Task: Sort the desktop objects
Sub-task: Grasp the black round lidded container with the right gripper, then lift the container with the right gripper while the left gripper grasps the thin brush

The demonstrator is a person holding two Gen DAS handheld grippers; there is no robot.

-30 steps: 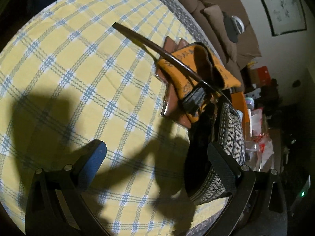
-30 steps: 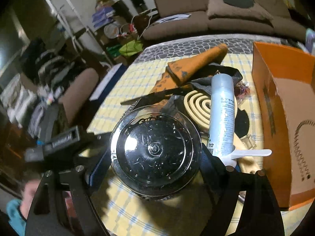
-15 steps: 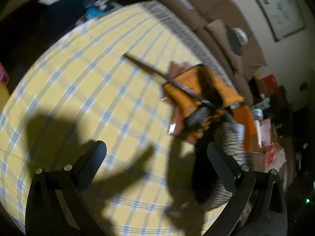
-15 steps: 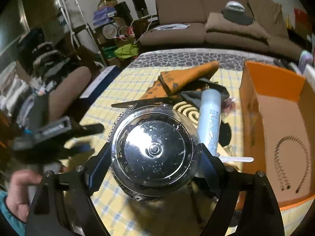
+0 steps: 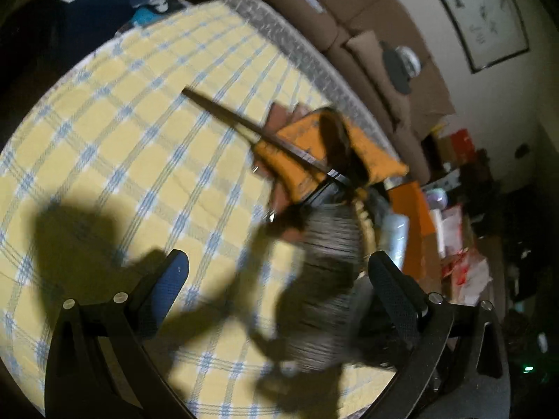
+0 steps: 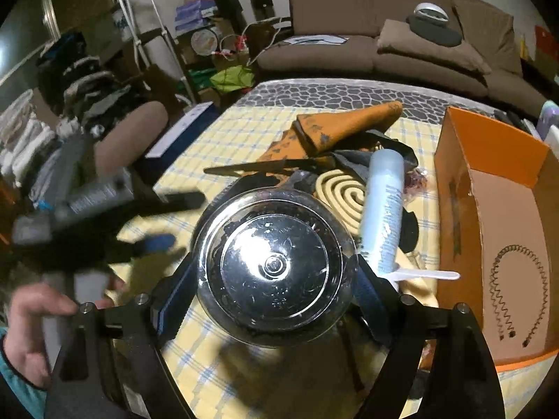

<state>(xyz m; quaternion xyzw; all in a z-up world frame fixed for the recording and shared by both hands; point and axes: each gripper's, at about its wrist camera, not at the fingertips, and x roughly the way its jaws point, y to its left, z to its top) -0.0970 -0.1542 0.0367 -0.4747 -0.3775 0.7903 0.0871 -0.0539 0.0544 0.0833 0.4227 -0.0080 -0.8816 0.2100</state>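
Observation:
My right gripper [image 6: 274, 276] is shut on a round patterned container with a shiny metal base [image 6: 274, 265], held above the yellow checked tablecloth [image 6: 223, 136]. The same container shows blurred in the left wrist view [image 5: 325, 279]. My left gripper [image 5: 277, 272] is open and empty above the cloth, left of the container; it also shows blurred in the right wrist view [image 6: 139, 220]. Behind lie a long dark blade [image 6: 258, 167], an orange folded cloth [image 6: 346, 122], a mosquito coil [image 6: 339, 192] and a pale blue spray bottle [image 6: 384, 209].
An open orange cardboard box [image 6: 489, 160] with a wavy black headband [image 6: 517, 279] inside stands at the right. A white plastic spoon [image 6: 426, 274] lies by the bottle. A brown sofa [image 6: 384, 45] is behind the table. A hand [image 6: 31, 321] holds the left gripper.
The right gripper has lifted the container and pulled back from the pile. The left gripper has risen and drawn back, so more of the table and room shows.

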